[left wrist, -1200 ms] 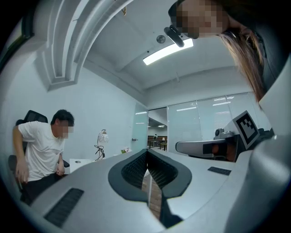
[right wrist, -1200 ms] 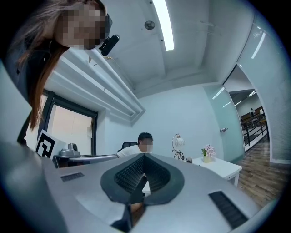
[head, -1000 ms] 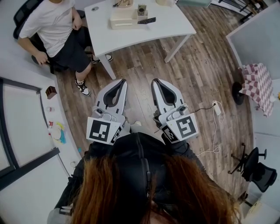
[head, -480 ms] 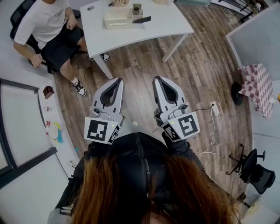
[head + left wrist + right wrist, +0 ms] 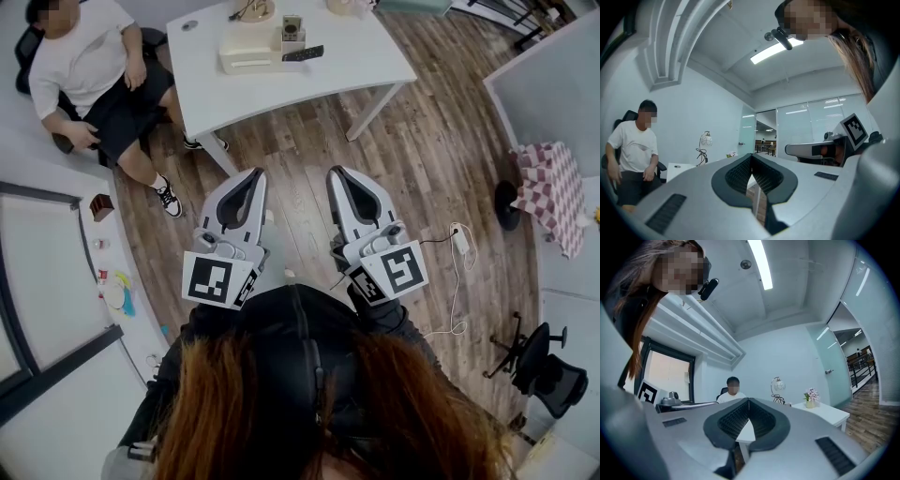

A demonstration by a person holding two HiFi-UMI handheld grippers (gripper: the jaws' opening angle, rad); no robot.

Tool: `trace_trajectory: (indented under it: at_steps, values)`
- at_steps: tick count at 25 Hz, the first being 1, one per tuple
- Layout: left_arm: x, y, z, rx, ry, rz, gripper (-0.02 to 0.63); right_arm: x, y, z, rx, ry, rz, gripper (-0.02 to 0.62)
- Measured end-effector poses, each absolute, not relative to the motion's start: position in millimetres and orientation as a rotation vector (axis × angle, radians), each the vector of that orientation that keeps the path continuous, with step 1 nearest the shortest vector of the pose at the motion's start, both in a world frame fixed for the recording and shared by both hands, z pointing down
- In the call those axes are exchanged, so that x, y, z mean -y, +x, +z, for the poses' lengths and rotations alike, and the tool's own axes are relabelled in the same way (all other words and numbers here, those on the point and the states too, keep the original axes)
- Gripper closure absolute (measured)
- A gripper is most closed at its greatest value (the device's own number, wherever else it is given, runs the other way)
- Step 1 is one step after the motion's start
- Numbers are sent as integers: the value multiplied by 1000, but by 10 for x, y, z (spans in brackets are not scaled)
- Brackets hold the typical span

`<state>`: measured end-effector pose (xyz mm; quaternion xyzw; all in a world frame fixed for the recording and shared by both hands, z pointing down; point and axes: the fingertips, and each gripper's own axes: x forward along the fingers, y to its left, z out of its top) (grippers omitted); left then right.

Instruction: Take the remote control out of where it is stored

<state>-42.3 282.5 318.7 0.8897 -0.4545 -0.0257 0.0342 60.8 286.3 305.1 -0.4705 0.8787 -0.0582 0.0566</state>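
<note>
No legible text or labels.

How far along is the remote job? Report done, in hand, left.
Done: nothing; the dark remote control lies beside the cream box on the white table. In hand: left gripper and right gripper, both shut and empty, point at the table from across the wooden floor. Left: reach it, grip, lift out.

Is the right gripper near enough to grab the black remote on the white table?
Probably not yet. The remote lies on the table far ahead of the right gripper, with open floor between them; nothing blocks the way.
</note>
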Motion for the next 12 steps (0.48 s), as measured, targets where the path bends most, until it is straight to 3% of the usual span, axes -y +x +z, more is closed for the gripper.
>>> trace_trajectory:
  at_steps: [12]
  values:
    - [-1853,-526,3147,1349,2764,-80,597,-1933,412,3038,-2671,-1436,-183,581]
